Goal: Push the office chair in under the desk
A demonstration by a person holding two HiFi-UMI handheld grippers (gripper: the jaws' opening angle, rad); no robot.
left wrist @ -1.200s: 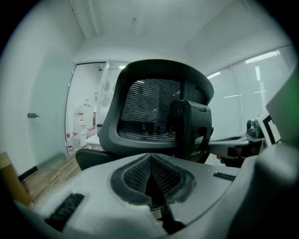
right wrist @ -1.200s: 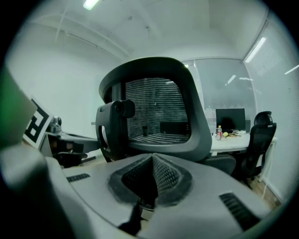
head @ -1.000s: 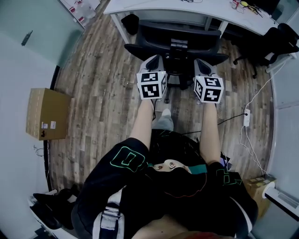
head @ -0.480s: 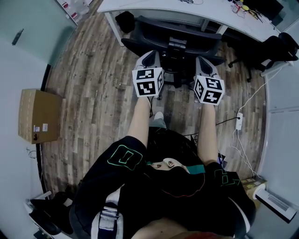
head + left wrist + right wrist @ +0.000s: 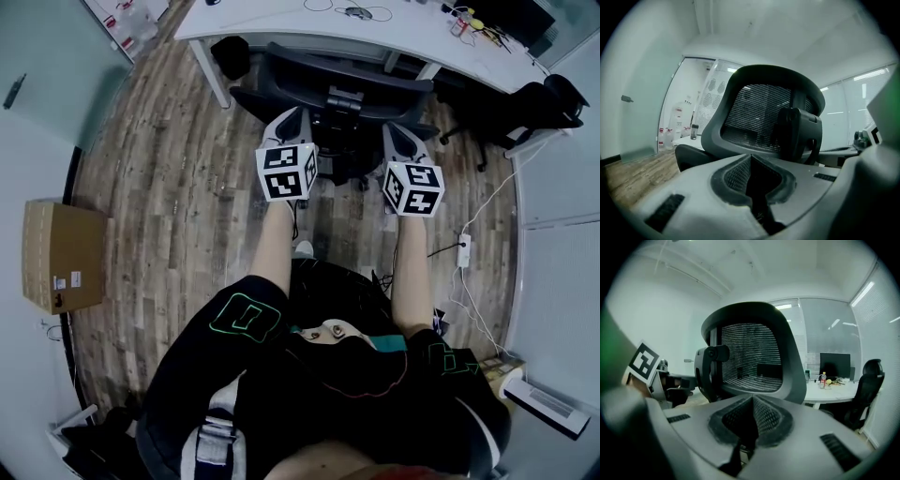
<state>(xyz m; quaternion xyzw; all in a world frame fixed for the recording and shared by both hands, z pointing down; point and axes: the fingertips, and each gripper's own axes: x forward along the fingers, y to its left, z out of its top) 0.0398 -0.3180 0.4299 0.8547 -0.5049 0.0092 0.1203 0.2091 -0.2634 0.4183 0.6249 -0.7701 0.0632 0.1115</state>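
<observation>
Two clenched, empty tongs: left tongs and right tongs behind curved black mesh chair

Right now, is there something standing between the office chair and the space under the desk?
Nothing visible does. The office chair sits right at the edge of the desk, facing the opening. A black object stands by a desk leg on the chair's left, apparently off its path.

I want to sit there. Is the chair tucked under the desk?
Almost in: the back of the office chair is by the desk edge.
</observation>
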